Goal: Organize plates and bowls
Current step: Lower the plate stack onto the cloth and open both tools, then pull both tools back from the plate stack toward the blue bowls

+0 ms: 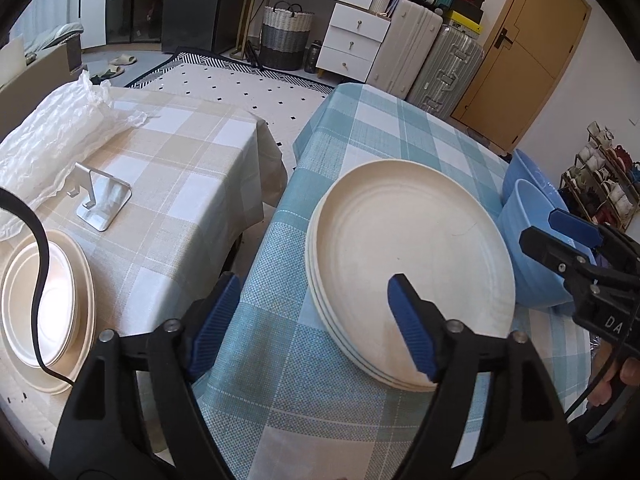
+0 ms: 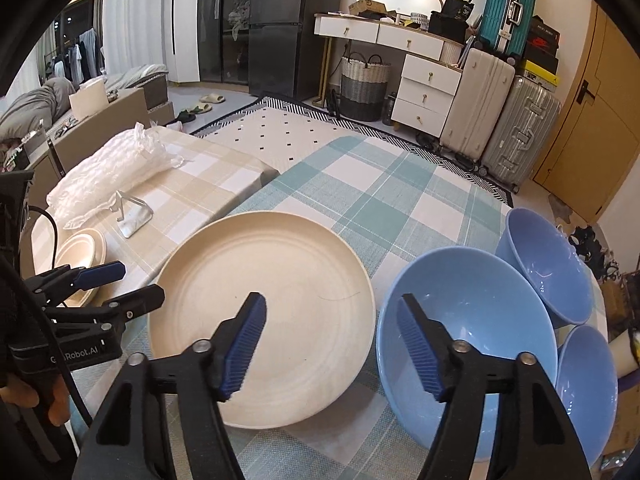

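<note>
A stack of cream plates (image 1: 408, 264) lies on the blue checked table (image 1: 384, 132); it also shows in the right wrist view (image 2: 276, 312). Three blue bowls stand to its right: a large near one (image 2: 480, 320), a far one (image 2: 548, 264) and a right one (image 2: 588, 376). My left gripper (image 1: 316, 320) is open and empty, its right finger over the stack's near rim. My right gripper (image 2: 332, 344) is open and empty, hovering between the stack and the large bowl. A white bowl on a cream plate (image 1: 44, 300) sits on the beige table.
A metal stand (image 1: 104, 198) and crumpled bubble wrap (image 1: 52, 136) lie on the beige checked table (image 1: 180, 168). A gap separates the two tables. A black cable (image 1: 40, 264) crosses the white bowl. Suitcases, drawers and a basket stand at the back.
</note>
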Demonstrator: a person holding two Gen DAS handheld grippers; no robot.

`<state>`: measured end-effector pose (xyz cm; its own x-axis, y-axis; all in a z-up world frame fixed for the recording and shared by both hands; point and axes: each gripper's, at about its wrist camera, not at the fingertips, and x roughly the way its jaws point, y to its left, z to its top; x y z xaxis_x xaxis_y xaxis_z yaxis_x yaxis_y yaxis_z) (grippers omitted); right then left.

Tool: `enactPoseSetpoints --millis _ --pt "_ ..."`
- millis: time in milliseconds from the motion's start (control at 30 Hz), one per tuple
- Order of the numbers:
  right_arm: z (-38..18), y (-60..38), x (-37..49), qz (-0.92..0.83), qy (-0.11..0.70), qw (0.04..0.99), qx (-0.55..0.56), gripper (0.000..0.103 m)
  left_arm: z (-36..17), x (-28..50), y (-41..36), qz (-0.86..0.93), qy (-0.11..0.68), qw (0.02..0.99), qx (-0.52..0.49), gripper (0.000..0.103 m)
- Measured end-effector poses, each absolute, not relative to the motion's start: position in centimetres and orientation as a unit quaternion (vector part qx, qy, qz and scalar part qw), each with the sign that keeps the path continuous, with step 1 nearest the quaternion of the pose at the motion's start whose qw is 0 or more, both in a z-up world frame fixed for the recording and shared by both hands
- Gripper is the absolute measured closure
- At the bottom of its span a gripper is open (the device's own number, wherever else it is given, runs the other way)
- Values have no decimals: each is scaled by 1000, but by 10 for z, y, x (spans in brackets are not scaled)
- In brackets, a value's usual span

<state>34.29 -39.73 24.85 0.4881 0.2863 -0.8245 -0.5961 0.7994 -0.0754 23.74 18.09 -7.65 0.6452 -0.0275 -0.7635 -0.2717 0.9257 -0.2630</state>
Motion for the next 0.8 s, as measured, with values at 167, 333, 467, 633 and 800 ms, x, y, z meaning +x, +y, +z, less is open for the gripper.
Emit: enactPoseSetpoints --millis 167,333,467,633,800 --pt "259 -405 333 270 425 846 -174 17 -69 232 172 53 415 891 -177 24" --pt "267 -421 324 276 422 849 -158 9 -61 226 156 43 412 895 -165 19" --pt "272 -437 319 281 423 850 -142 8 -54 222 140 35 408 899 -154 6" --pt "276 -462 315 276 423 854 -123 6 -47 219 124 25 406 901 -153 2" --pt "276 -488 310 266 427 857 -110 5 -43 220 105 19 407 902 -139 2"
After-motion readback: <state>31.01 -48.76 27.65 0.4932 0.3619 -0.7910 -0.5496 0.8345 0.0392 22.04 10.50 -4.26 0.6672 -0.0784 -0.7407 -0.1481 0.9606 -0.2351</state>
